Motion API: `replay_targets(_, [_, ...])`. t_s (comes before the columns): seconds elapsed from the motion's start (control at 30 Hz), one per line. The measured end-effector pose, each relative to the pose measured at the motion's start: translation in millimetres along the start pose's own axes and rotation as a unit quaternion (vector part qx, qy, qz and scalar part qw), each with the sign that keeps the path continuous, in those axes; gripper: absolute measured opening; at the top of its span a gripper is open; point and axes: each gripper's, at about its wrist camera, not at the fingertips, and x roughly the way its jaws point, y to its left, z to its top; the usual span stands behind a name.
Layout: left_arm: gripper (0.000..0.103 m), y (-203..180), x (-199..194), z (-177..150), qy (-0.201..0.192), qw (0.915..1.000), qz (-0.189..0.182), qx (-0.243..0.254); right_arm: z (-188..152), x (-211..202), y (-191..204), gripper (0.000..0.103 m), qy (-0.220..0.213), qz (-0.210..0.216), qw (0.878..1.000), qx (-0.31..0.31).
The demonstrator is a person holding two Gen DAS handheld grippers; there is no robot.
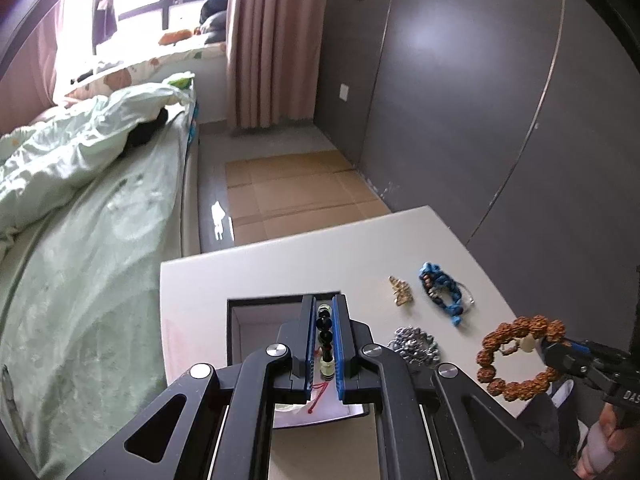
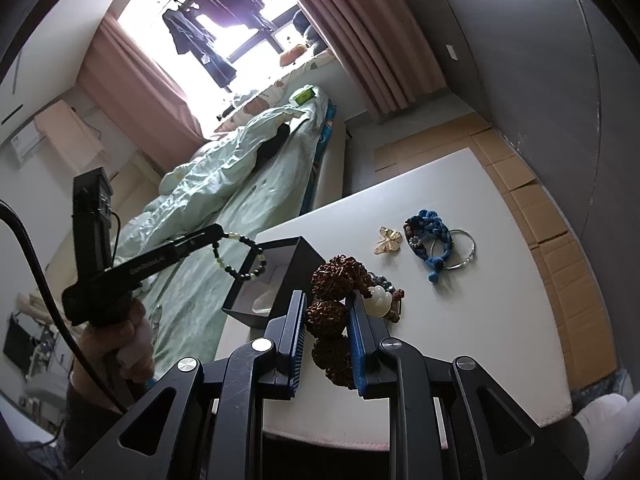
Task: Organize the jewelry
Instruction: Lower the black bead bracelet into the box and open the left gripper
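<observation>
Two grippers were each clamped on a bracelet above a white tabletop [image 1: 280,264]. The left gripper [image 1: 324,344] had its blue pads pressed together on a bead bracelet [image 1: 325,334] of dark and pale green beads, held over the open black box [image 1: 256,320] at the tabletop's near-left part. From the right wrist view that bracelet [image 2: 244,258] hung as a loop off the left gripper's tip [image 2: 220,232], above the box [image 2: 288,272] and not touching it.

The right gripper [image 2: 326,336] was closed on a seed bracelet [image 2: 332,312] of large knobbly brown beads with one white bead; in the left wrist view it [image 1: 520,360] hung in the air off the tabletop's right edge, held by the right gripper [image 1: 556,356].

Still on the tabletop lay a gold butterfly [image 2: 387,240], a blue braided band [image 2: 430,240] just right of it, and a thin metal bangle [image 2: 460,252] overlapping the band. A heap of silver-grey chain [image 1: 414,346] sat just right of the box, between it and the seed bracelet, partly hidden behind the right gripper in its own view.

Beyond the tabletop were a bed [image 1: 100,200] with pale green bedding, flattened cardboard [image 1: 296,192] on the floor, pink curtains [image 1: 272,40] and a dark grey wall [image 1: 460,100].
</observation>
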Motion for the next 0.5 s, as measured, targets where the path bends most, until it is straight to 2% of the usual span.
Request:
replay_targets(0.13, [0.01,13,17,-9,0.034,0.9991,0.009,-0.022,0,4,-1,0.021,0.005,-0.003,1.0,0.003])
replay_targets(0.17, [0.018,17,21,-10,0.045,0.9985,0.004,-0.032,0,6,-1,0.021,0.007,-0.003,1.0,0.003])
replay_targets(0.2, [0.035,22,24,-12,0.056,0.9974,-0.001,-0.044,0,8,0,0.021,0.009,-0.003,1.0,0.003])
replay_targets(0.23, [0.047,28,24,-15,0.061,0.9965,-0.007,-0.057,0,10,1,0.021,0.012,-0.002,1.0,0.002])
replay_targets(0.27, [0.066,33,21,-18,0.054,0.9964,-0.009,-0.064,1,12,3,0.021,0.014,-0.001,1.0,0.001])
replay_targets(0.3, [0.07,35,18,-19,0.047,0.9966,-0.007,-0.067,2,14,5,0.021,0.016,0.0,1.0,-0.001])
replay_targets(0.5, [0.07,55,-4,-24,0.022,0.9958,0.0,-0.089,8,31,28,0.021,0.024,0.019,0.999,-0.021])
